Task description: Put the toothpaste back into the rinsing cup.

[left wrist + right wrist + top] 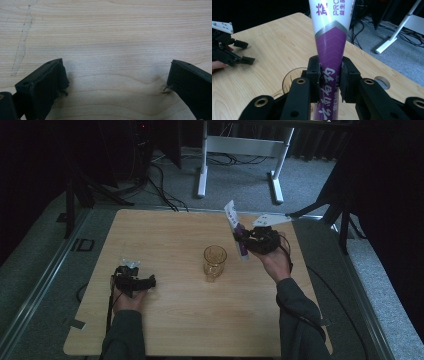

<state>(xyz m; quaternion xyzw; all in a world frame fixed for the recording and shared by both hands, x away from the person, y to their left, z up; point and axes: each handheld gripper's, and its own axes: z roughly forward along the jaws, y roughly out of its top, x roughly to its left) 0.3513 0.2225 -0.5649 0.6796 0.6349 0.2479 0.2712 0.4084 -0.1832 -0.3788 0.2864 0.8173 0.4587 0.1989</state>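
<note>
My right gripper (243, 238) (329, 75) is shut on a purple and white toothpaste tube (236, 229) (331, 47), pads pressing its purple lower part. The tube tilts, its white crimped end up and away, its lower end just right of and above a clear amber glass (214, 261) (293, 78) standing mid-table. My left gripper (148, 282) (116, 82) rests low over the wooden table (175, 240) at the left, jaws open with nothing between them. In the right gripper view, the left gripper (247, 53) lies far off at the left.
A white desk frame (240, 155) and cables (160, 185) stand on the grey floor beyond the table's far edge. Dark stands flank the table at both sides. A round grommet hole (382, 82) shows in the tabletop near the right gripper.
</note>
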